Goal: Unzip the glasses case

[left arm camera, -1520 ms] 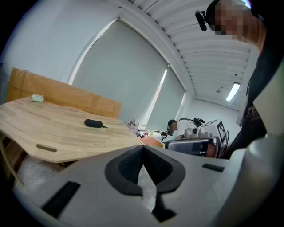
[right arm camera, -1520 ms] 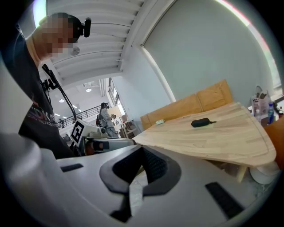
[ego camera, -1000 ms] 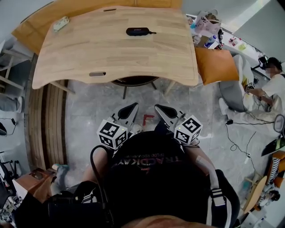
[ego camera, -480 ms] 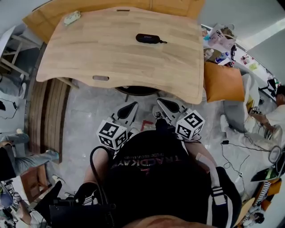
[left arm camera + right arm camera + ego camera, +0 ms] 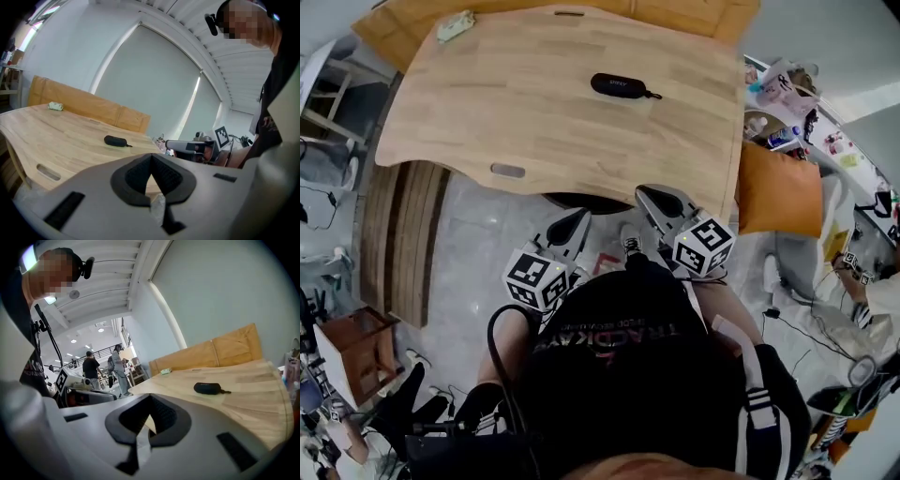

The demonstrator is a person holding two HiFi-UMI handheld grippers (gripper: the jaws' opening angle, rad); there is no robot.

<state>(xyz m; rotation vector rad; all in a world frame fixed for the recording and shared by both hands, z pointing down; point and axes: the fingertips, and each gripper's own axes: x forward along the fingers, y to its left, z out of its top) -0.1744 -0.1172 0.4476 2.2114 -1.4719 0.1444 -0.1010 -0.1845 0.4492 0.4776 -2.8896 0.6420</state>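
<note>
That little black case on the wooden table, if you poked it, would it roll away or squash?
Probably neither. The glasses case lies flat on the smooth table, so it would likely slide, not roll. Its rounded form holds its shape, suggesting a fairly stiff shell. It looks small against the table, so probably light.

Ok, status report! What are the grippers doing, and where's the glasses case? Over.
Left hand-held gripper and right hand-held gripper shut, empty, at the wooden table's near edge. Glasses case lying mid-table, untouched. Nothing in the way.
</note>
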